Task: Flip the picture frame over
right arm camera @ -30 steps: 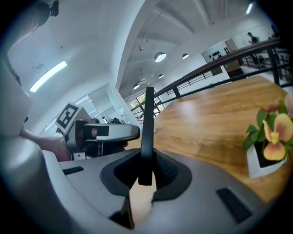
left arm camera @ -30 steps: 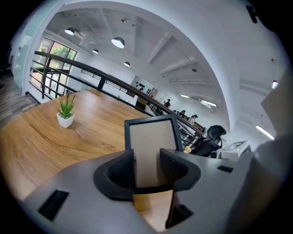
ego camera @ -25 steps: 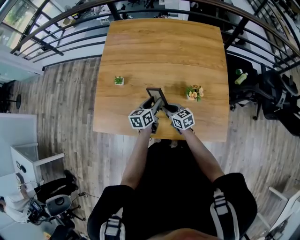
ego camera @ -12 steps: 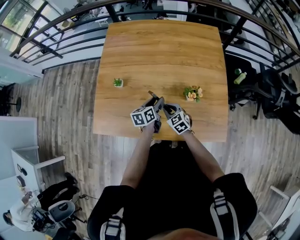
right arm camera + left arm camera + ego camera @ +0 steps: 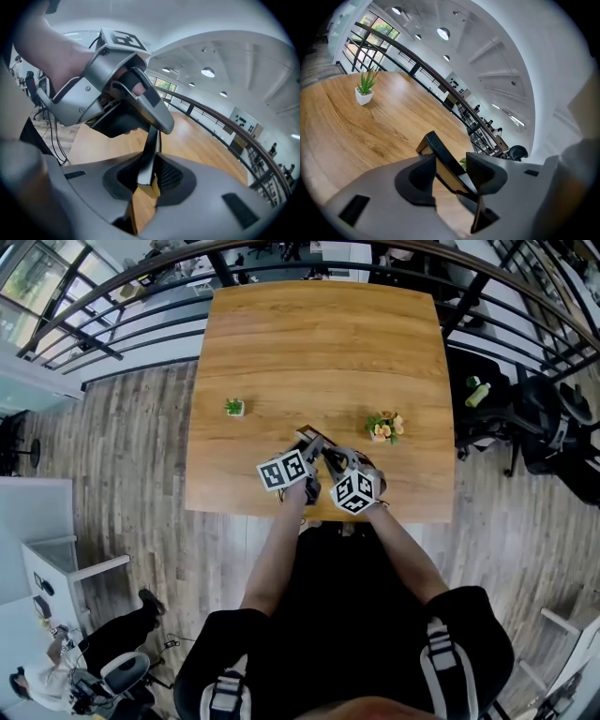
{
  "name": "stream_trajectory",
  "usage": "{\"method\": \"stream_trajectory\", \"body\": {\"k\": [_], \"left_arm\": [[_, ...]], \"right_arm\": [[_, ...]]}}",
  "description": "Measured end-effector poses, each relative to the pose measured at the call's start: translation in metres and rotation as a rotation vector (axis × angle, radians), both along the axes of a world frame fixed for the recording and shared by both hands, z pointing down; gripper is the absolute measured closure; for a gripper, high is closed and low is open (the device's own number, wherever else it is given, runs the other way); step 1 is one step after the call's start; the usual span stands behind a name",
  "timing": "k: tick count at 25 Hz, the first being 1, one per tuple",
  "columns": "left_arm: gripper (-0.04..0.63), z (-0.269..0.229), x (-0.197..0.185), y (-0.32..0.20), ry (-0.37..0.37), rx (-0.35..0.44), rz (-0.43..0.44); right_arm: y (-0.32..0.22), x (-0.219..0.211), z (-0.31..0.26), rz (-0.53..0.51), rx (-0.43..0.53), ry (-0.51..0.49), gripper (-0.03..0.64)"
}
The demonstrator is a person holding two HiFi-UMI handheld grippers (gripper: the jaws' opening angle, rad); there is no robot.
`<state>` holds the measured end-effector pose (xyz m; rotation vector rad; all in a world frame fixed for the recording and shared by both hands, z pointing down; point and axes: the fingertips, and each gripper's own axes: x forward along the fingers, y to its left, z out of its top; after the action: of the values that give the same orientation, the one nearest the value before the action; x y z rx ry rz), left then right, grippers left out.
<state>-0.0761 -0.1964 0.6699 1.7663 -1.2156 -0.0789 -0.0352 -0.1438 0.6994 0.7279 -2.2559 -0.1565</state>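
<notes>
**Frame abt halfway over**

Both tools have the picture frame (image 5: 307, 439) pinched. The left gripper (image 5: 452, 174) has its jaws close together, w/ the thin frame squeezed btw them. The right gripper (image 5: 148, 180) is the same: jaws only a little apart, pressing on the frame's rim.

The frame is just left of the flower pot (image 5: 385, 427) & a bit nearer the person, over the table (image 5: 319, 343). Can't tell if it touches the wood.

The job looks abt half done, I think. The frame is up on its side, not lying flat. Left to do: tip it the rest of the way, lay it on its other face, let go.

Its long side runs slanted in the head view. The far end points away from the flower pot. The flat faces look sideways, not up.
</notes>
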Motion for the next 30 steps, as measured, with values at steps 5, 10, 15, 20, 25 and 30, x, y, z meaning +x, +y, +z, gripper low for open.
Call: {"method": "stream_trajectory", "body": {"k": [5, 10, 15, 20, 25, 30], "left_arm": [[0.390, 0.009, -0.002, 0.001, 0.073, -0.039, -0.021], [0.414, 0.012, 0.000, 0.000, 0.161, -0.064, -0.053], [0.443, 0.011, 0.003, -0.001, 0.256, -0.078, -0.087], [0.463, 0.009, 0.009, 0.000, 0.357, -0.067, -0.101], [0.476, 0.005, 0.008, -0.002, 0.430, -0.052, -0.131], [0.498, -0.002, 0.010, -0.004, 0.441, -0.027, -0.129]], "right_arm": [[0.004, 0.000, 0.002, -0.043, 0.066, 0.060, 0.548], [0.006, 0.004, 0.000, -0.089, 0.180, 0.154, 0.545], [0.005, 0.009, -0.001, -0.092, 0.222, 0.185, 0.541], [0.006, 0.016, -0.003, -0.071, 0.234, 0.169, 0.534], [0.005, 0.016, -0.007, -0.068, 0.204, 0.118, 0.514], [0.011, 0.015, -0.006, -0.090, 0.172, 0.080, 0.454]]}}
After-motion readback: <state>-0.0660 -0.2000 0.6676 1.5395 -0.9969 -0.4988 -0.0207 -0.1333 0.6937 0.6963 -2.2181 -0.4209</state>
